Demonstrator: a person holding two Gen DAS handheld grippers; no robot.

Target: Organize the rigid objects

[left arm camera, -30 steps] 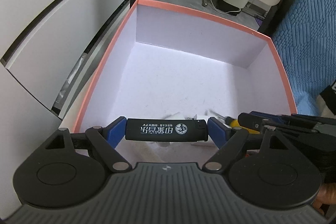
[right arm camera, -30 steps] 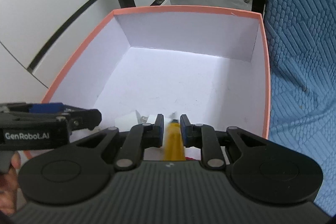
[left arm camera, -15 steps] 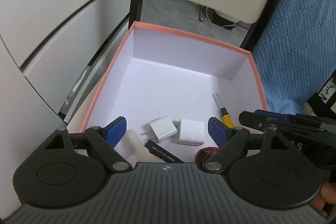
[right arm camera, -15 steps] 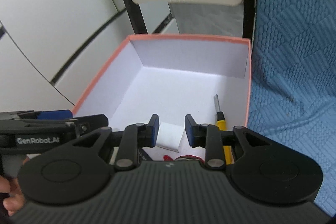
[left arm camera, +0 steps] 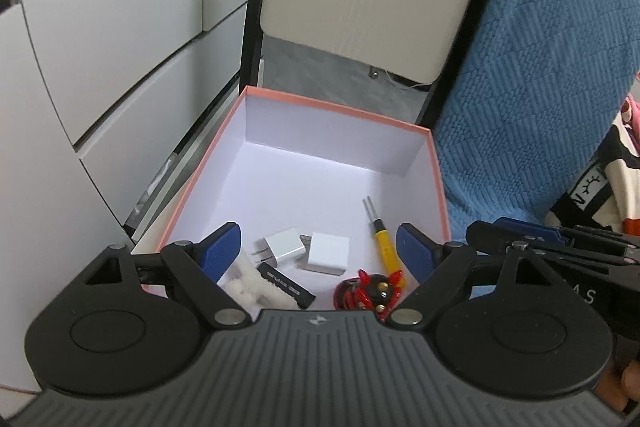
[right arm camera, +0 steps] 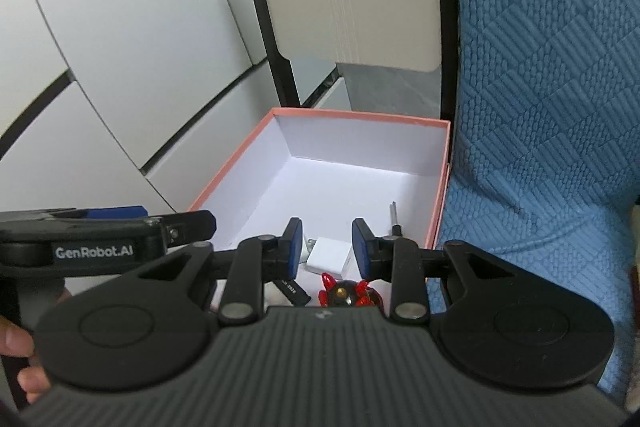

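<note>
Since a second ago the black lighter (left arm camera: 285, 284) has left the left gripper (left arm camera: 318, 249) and now lies in the box (left arm camera: 336, 107), and the yellow screwdriver (left arm camera: 383, 242) has likewise left the right gripper (right arm camera: 326, 247); both tools have pulled back and up from the box (its whole pink rim now shows in each view).

The left gripper hangs above the near edge of the box with its blue fingers (left arm camera: 222, 247) spread wide and nothing between them. The right gripper, just beside it, has its jaws parted too, less widely, and holds nothing.

Inside the box, everything sits toward the near wall. The lighter lies slanted near the near-left corner, touching a white fluffy piece (left arm camera: 244, 285). Beyond it, a silver-grey plug adapter (left arm camera: 282, 247) and a white plug adapter (left arm camera: 329, 251) lie side by side, touching or nearly so. The screwdriver lies by the right wall, metal tip pointing toward the far wall. A red and black toy (left arm camera: 370, 293) rests at the near edge, against the screwdriver's handle end.

A blue knitted cover (right arm camera: 540, 107) lies right of the box, white cabinet panels (left arm camera: 100, 47) to its left.
</note>
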